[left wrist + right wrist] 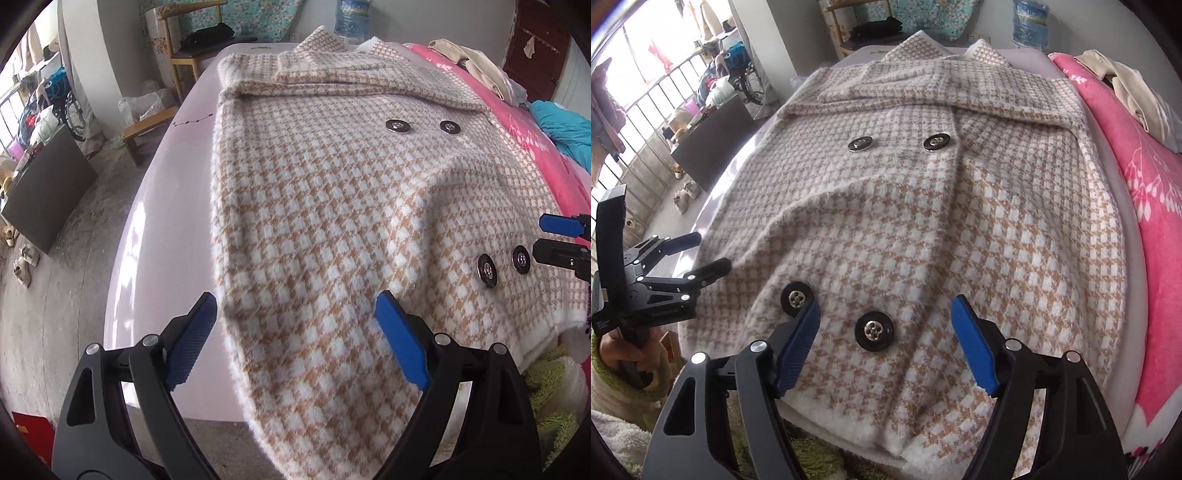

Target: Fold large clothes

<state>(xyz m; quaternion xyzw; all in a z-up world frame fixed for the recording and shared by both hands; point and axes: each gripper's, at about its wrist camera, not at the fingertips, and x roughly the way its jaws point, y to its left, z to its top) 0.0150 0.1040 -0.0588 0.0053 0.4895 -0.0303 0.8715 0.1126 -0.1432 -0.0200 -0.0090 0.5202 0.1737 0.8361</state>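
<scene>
1. The houndstooth coat [923,206], tan and white, lies front-up across a pale lilac table [177,192], collar at the far end and hem at the near edge. It is spread flat, probably so its seams can be lined up before folding. The near-left corner hangs off the table edge.
2. Both sleeves appear already turned in across the chest near the collar, which would leave the lengthwise fold still to do. This is a judgement.
3. Four dark metal buttons [874,331] face up in two pairs, far and near; the front seems closed, which should help the panels stay together.
4. Left gripper [295,338] hovers over the hanging near-left part of the coat, fingers spread wide and pinching nothing.
5. Right gripper [884,345] hovers above the near hem with a button between its spread fingers; the pads do not seem to press the cloth.
6. A pink blanket [1145,206] lies to the right, just beside the coat, with beige clothes [476,70] at its far end.
7. Writing: the water bottle [352,16] at the far wall has a label, too blurred to read. No brand is legible on the coat or buttons.
</scene>
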